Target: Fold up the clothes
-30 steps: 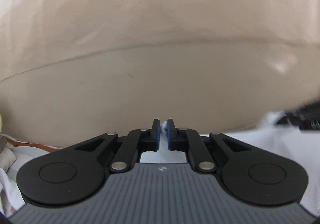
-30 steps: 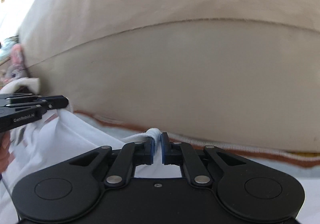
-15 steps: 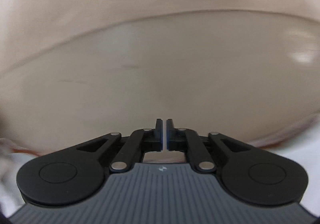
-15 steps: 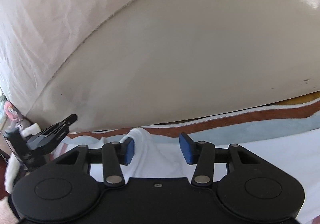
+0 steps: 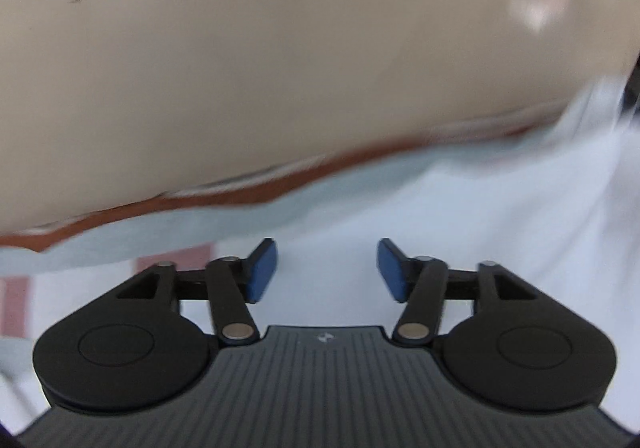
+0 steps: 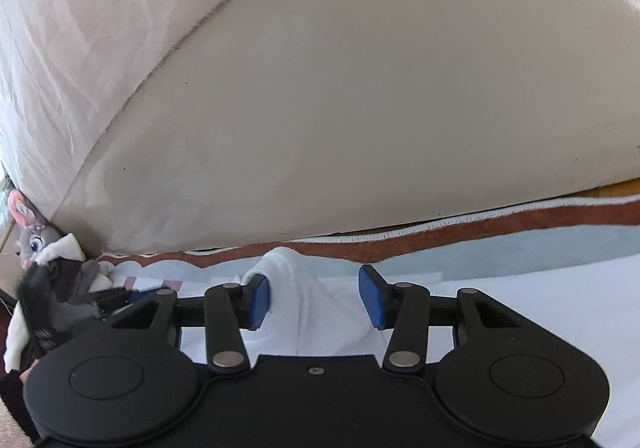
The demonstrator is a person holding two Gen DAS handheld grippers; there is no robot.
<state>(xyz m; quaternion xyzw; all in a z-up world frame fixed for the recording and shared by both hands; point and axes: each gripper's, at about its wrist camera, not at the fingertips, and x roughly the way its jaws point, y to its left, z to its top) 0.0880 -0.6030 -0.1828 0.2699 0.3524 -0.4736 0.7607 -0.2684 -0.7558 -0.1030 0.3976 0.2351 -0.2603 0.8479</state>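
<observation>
Left hand-held gripper [image 5: 327,268] opening over the white garment [image 5: 500,232], right hand-held gripper [image 6: 314,298] spread astride its raised fold [image 6: 296,280] — lift clear cleanly so nothing drags.

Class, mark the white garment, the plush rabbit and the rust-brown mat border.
white garment [image 6: 296,280]: right wrist view, raised fold.
plush rabbit [image 6: 34,238]: right wrist view, its face.
rust-brown mat border [image 6: 460,234]: right wrist view, middle stretch.
</observation>
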